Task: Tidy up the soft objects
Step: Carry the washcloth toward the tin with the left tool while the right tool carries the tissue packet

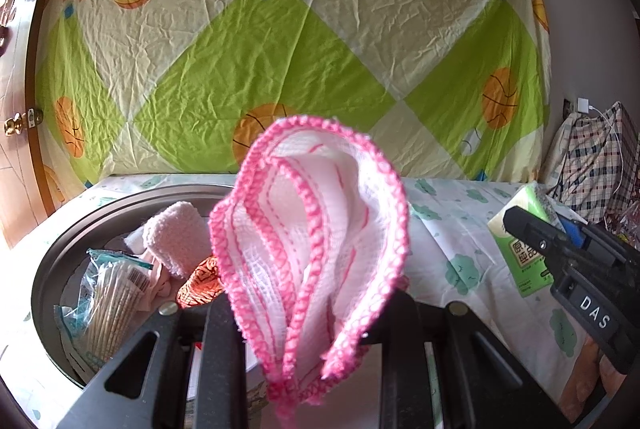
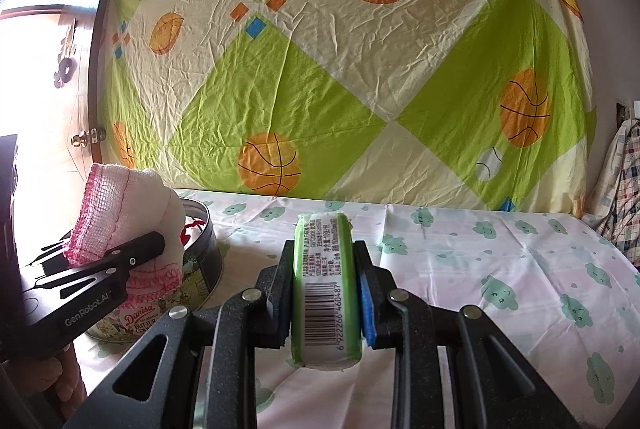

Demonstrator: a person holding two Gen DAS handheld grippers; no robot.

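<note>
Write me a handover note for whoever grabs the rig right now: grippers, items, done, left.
Left gripper: shut on the pink-edged cloth, held above the round cookie tin.
Right gripper: shut on the green tissue pack, held over the cloud-print sheet, right of the tin.
Done: fuzzy pink item, orange item and cotton swab bag lie in the tin.
Left: probably cloth and tissue pack into the tin.

White cloth (image 1: 316, 253) with pink crocheted edge, pink stripes. Green-and-white tissue pack (image 2: 326, 293), black barcode. Backdrop sheet (image 1: 304, 41): lime and cream diamonds, orange balls, blue and orange squares. Tabletop cover (image 2: 500, 269): white-pink, teal clouds. Tin (image 1: 52, 269) dark brown inside.
</note>
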